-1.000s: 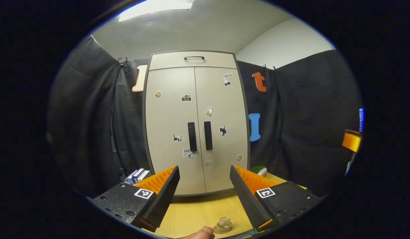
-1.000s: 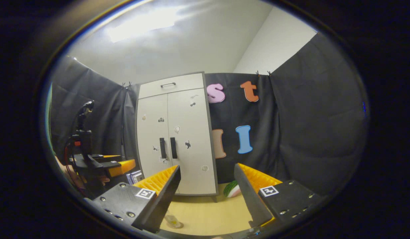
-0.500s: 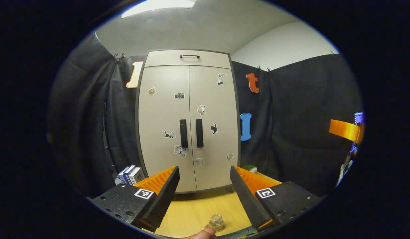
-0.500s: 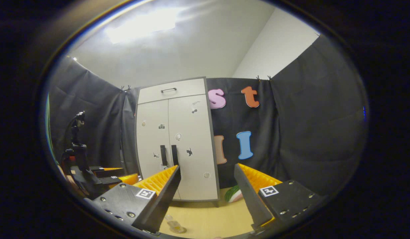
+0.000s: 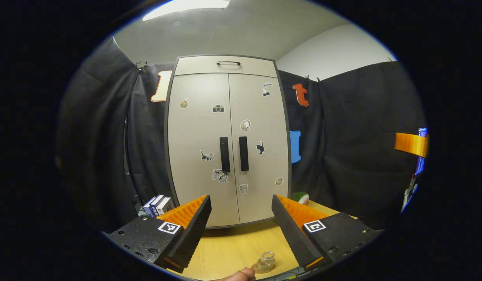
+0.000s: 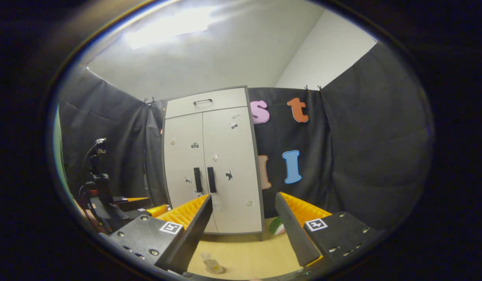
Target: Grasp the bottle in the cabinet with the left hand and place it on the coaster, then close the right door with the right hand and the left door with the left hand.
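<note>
Beige cabinet [image 5: 227, 140] fills the centre of my left gripper view, both doors shut, handles side by side. At bottom centre, my left gripper [image 5: 241, 228] gapes wide, holding nothing; the glass bottle [image 5: 266, 260] sits on its coaster [image 5: 260, 268] on the wooden table [image 5: 233, 246]. My right gripper [image 6: 243, 230] is equally spread, empty.

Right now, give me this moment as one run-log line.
doors: both shut on cabinet | bottle: upright on coaster, on table | left gripper: open, empty | right gripper: open, empty
</note>
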The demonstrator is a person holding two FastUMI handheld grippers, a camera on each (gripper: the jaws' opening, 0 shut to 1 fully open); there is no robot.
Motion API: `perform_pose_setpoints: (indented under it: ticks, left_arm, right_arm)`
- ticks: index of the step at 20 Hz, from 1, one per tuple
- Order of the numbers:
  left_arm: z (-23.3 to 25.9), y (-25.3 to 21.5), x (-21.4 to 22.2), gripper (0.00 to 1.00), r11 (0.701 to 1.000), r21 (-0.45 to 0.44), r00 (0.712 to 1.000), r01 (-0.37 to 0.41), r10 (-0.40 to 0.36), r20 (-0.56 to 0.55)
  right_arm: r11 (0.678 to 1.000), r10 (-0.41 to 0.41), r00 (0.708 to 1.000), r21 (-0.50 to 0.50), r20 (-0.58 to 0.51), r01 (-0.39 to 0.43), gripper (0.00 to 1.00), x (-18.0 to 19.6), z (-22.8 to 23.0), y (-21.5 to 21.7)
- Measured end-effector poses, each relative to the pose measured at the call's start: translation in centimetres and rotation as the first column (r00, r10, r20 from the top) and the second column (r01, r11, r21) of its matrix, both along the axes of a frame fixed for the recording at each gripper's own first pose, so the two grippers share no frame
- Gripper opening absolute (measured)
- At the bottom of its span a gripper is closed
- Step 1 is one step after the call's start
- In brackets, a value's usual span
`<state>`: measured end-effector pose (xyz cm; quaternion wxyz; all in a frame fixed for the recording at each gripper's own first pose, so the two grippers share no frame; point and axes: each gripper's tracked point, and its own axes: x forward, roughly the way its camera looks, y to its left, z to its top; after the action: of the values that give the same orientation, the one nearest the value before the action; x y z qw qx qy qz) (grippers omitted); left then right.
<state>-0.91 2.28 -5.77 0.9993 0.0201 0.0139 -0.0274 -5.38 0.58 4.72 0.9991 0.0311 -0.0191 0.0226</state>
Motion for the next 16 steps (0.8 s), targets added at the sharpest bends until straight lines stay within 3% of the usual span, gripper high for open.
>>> perform_pose_setpoints:
  ticks: [7, 11, 16]
  left_arm:
    - [1.0, 3.4, 1.7, 0.98, 1.0, 0.004, 0.999, -0.016, 0.016, 0.044]
    - [0.9, 3.6, 1.8, 0.98, 1.0, -0.002, 0.997, 0.025, -0.025, 0.074]
    - [-0.5, 3.9, 2.4, 0.98, 0.999, -0.026, 0.999, 0.037, -0.036, 0.016]
  right_arm:
    - [0.995, -0.011, 0.998, 0.101, 0.067, 0.004, 0.98, 2.2, 2.0, 1.4]
    - [0.999, -0.017, 0.996, 0.046, 0.086, 0.013, 0.98, 3.4, 1.2, 2.5]
    - [1.0, -0.019, 0.999, 0.017, 0.043, 0.019, 0.98, 4.3, -0.4, 3.6]
